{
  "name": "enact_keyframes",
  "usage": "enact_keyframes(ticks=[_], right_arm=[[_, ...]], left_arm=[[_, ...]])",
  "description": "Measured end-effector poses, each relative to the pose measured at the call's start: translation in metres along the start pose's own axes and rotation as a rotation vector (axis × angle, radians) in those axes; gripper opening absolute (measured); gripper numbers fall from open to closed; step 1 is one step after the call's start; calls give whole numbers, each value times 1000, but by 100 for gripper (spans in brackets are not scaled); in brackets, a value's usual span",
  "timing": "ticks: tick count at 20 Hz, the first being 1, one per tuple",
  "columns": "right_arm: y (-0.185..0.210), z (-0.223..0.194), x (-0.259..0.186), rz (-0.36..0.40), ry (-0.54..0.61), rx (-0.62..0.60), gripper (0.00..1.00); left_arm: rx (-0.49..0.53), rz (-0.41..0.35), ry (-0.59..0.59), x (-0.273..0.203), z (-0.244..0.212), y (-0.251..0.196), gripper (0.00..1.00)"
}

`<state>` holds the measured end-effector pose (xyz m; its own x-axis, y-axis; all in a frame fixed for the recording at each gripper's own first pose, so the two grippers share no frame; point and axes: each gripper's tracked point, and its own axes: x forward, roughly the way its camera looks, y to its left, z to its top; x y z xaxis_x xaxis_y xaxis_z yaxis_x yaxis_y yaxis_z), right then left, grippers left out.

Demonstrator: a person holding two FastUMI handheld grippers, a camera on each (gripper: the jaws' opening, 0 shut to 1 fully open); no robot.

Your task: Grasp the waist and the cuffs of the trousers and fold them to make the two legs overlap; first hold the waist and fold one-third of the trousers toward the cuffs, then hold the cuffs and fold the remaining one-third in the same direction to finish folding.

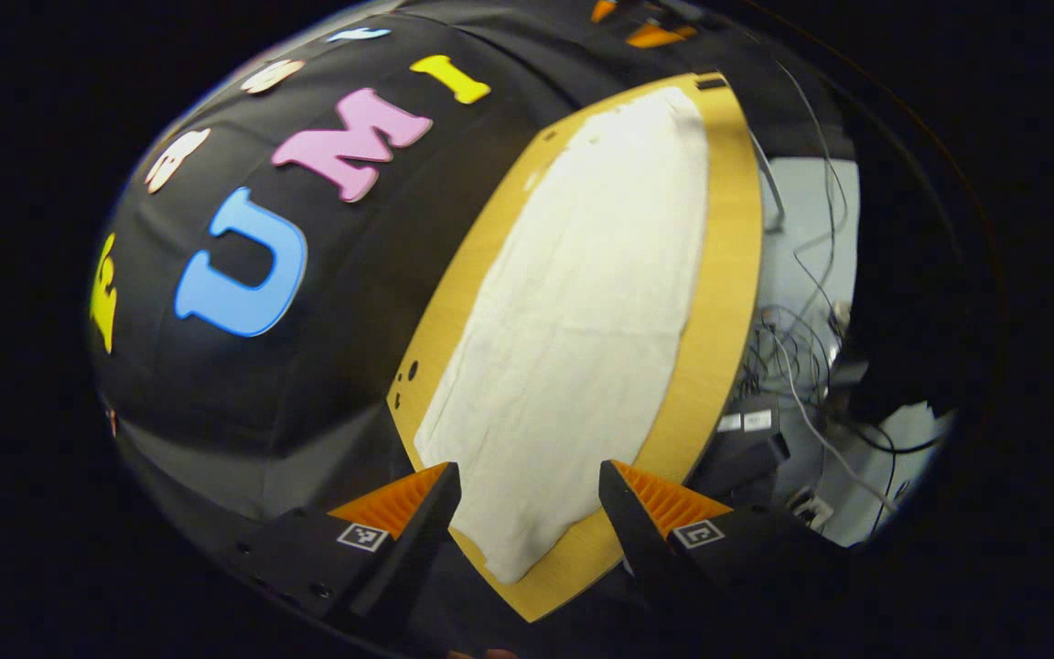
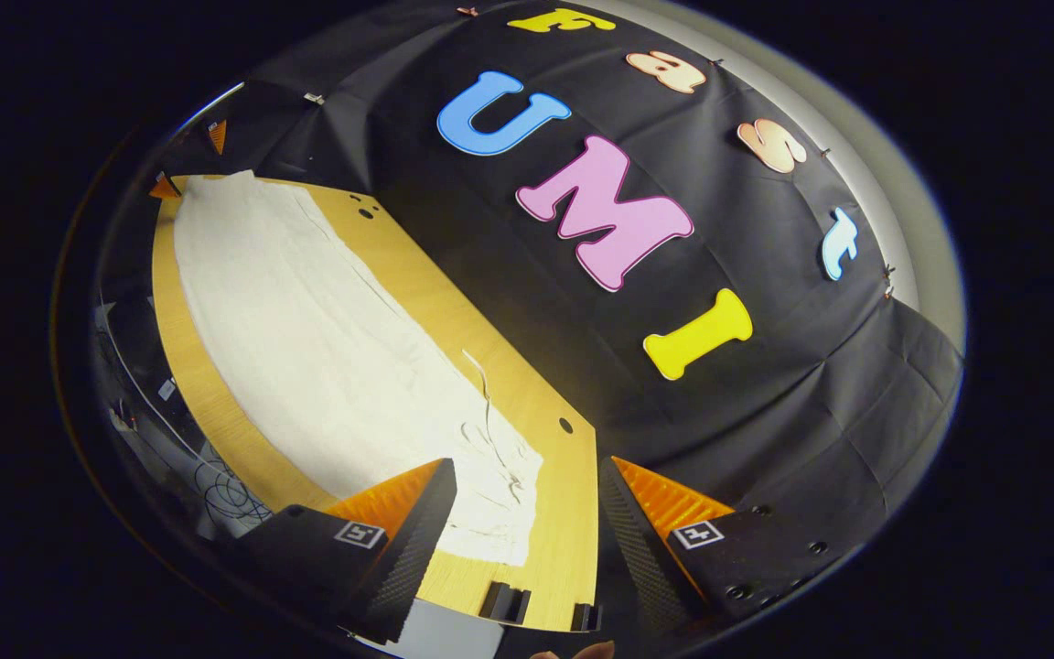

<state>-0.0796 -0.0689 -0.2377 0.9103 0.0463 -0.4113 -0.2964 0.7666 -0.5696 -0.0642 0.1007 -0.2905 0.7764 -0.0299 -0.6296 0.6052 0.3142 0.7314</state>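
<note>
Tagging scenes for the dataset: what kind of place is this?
Likely a lab data-collection booth, not a home. White trousers lie flat on a bare wooden table backed by a black cloth wall, with loose cables on the floor beside it. Both grippers, left and right, hover open.

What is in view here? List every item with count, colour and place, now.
trousers: one, white, spread flat along the table, drawstring at the end near the right gripper.
table: one, yellowish wood, under the trousers.
cables: several, dark and pale, on the floor beside the table in the left gripper view.
left gripper: one, open, above one end of the trousers.
right gripper: one, open, above the drawstring end.
</note>
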Motion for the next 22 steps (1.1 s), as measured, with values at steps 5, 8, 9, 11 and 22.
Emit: enact_keyframes(ticks=[5, 8, 9, 11, 22], right_arm=[[2, -8, -2, 8, 24, -18, 98], [3, -13, -4, 8, 41, -21, 98], [3, -15, -5, 5, 48, -22, 98], [5, -19, -8, 0, 59, -21, 98], [38, -53, 20, 107, 104, -125, 98]], left_arm=[[78, -95, 85, 36, -32, -19, 97], [100, -80, 121, 46, -42, -11, 98], [106, -80, 133, 51, -47, -7, 97], [143, -84, 161, 63, -53, 1, 95], [220, -101, 302, 126, -71, 23, 10]])
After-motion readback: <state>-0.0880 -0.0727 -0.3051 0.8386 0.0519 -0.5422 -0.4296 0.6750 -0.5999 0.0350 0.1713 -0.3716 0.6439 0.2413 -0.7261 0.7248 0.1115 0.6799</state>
